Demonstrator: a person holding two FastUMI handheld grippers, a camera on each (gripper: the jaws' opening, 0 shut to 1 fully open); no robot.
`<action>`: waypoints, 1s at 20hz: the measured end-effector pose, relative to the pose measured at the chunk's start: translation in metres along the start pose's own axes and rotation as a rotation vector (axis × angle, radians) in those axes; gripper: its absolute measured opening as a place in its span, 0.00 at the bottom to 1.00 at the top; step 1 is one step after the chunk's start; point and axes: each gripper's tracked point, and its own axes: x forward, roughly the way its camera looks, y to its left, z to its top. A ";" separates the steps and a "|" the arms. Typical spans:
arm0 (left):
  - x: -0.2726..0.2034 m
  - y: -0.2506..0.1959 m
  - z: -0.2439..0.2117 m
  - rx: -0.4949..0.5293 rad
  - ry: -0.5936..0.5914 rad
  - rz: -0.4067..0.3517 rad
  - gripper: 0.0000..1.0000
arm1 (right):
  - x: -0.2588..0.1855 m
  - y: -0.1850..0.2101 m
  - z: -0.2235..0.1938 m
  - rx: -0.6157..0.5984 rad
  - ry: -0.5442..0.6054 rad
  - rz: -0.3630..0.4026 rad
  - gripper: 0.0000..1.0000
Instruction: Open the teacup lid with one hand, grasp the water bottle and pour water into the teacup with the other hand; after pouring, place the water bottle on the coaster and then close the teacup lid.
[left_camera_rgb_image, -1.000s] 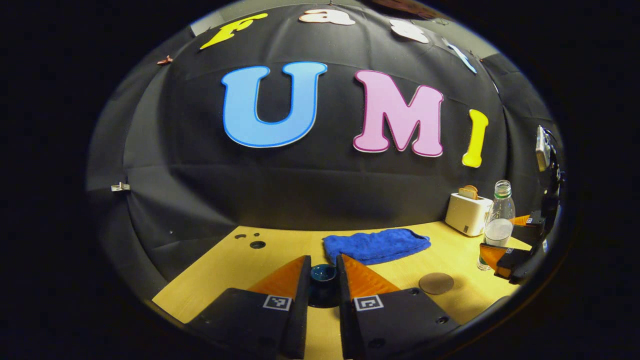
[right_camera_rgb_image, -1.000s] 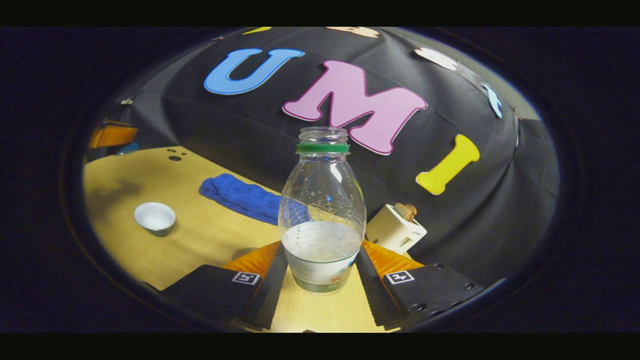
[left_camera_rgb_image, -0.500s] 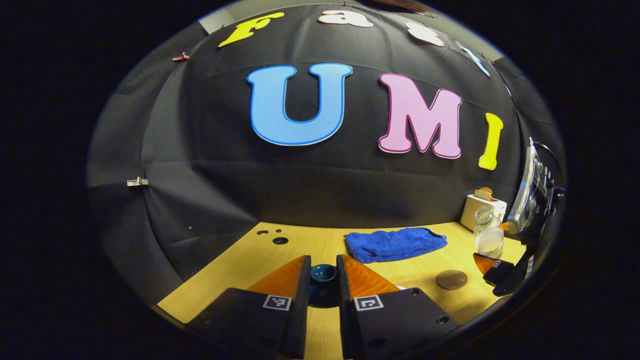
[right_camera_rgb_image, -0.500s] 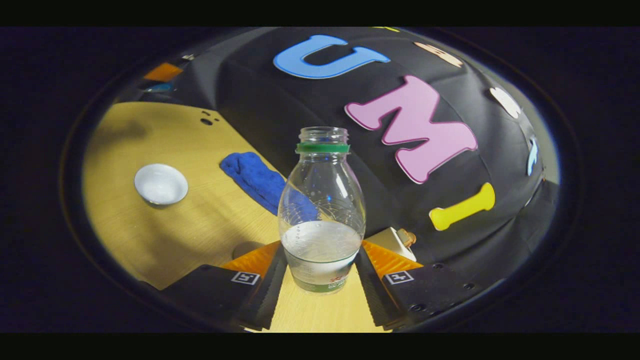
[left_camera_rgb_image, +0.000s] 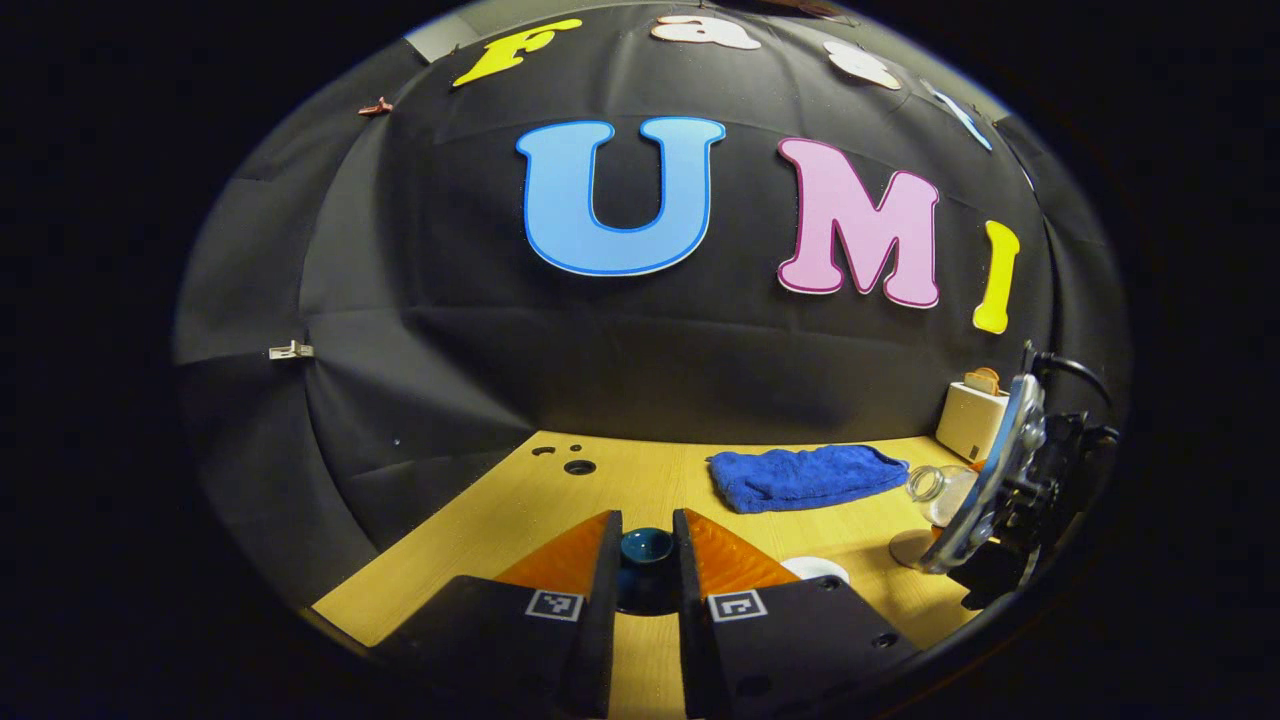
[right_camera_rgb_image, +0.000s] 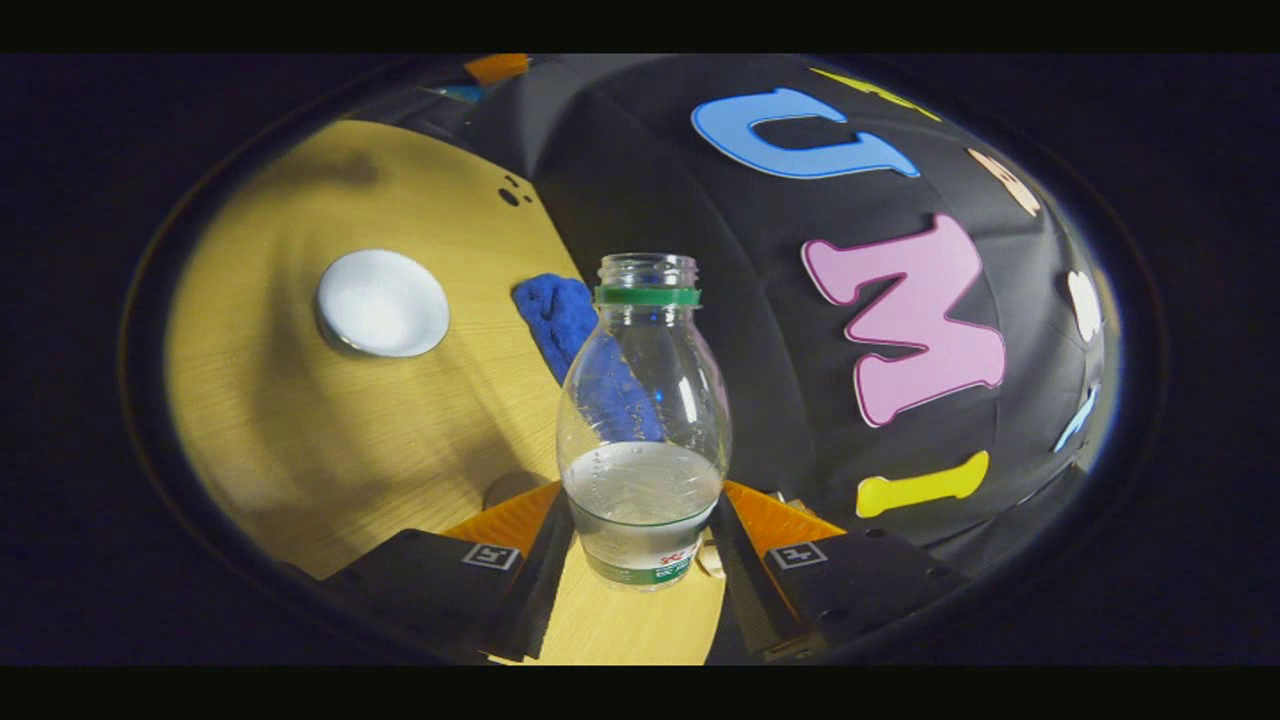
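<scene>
1. Risk, overshoot: the right gripper (right_camera_rgb_image: 640, 560) carries the clear plastic water bottle with a green neck ring (right_camera_rgb_image: 643, 420) tilted over the pale wooden surface (right_camera_rgb_image: 330, 450). The small white teacup (right_camera_rgb_image: 382, 303) is well apart from the bottle's mouth. If the tilt deepens before the mouth is over the cup, water would likely land on the surface.
2. Risk, slip: the right fingers press both sides of the bottle's labelled base. That is a low hold on a smooth wall, so the bottle could swing or slide as it tips.
3. Risk, lid: the left gripper (left_camera_rgb_image: 646, 570) has its fingers narrow, clamped on the dark blue glazed teacup lid (left_camera_rgb_image: 646, 548), held off the cup. A loosened grip would drop it onto the surface.
4. Contents: the bottle is uncapped, with water filling roughly its lower third. The teacup is open; whether it holds any water, cannot tell.
5. Nearby: folded blue towel (left_camera_rgb_image: 805, 476) and white toaster (left_camera_rgb_image: 970, 418) at the far edge; round brown coaster (left_camera_rgb_image: 910, 548) partly hidden behind the right gripper, bare.
</scene>
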 end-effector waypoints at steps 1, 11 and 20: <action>0.001 0.000 -0.002 0.000 0.002 0.001 0.31 | 0.001 0.002 0.000 -0.022 0.005 0.005 0.75; 0.002 -0.004 -0.009 0.007 0.020 0.001 0.28 | 0.012 0.006 0.005 -0.271 -0.014 -0.004 0.75; 0.000 -0.004 -0.013 0.003 0.023 0.003 0.31 | 0.021 0.006 0.015 -0.465 -0.061 -0.022 0.75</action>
